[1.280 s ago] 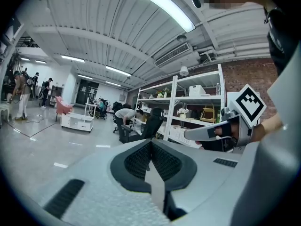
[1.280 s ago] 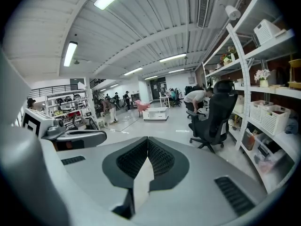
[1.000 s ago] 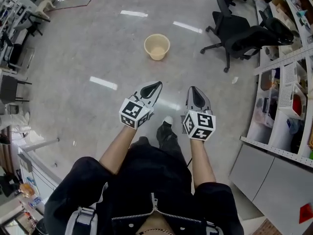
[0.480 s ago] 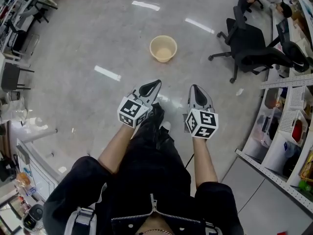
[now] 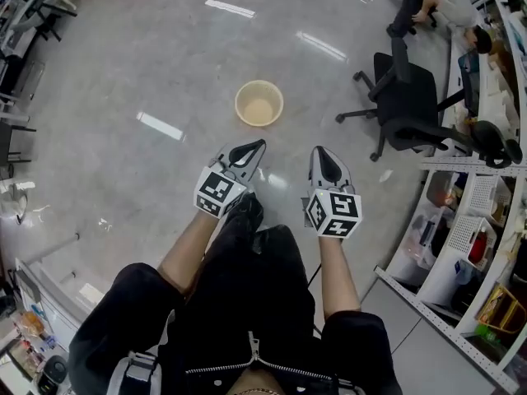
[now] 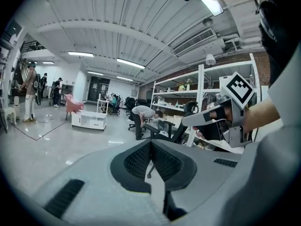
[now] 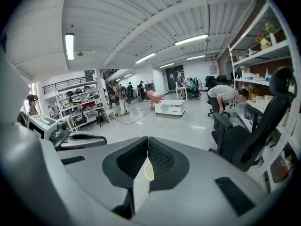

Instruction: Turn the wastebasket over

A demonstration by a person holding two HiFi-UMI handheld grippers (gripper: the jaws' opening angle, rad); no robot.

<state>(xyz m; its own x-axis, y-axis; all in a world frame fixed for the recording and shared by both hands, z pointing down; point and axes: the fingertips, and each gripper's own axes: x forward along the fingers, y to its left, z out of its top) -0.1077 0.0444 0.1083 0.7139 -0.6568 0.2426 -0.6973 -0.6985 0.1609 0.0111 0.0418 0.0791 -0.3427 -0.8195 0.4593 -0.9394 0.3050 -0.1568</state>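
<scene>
Wastebasket (image 5: 259,104) now nearer to the left claw (image 5: 257,146) and right claw (image 5: 318,151) than a second ago

Bright ceiling strips, floor (image 5: 165,64) glare, fisheye edges.

We note a glossy floor (image 5: 148,64), a smooth beige plastic wastebasket (image 5: 258,105), and matt grey plastic left claw (image 5: 259,146) and right claw (image 5: 319,152).

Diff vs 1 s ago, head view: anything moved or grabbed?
The person stepped forward, so the wastebasket now lies nearer the left gripper and right gripper. Nothing was taken or released. Both grippers stay shut and empty; the wastebasket stays upright, mouth up, untouched.
</scene>
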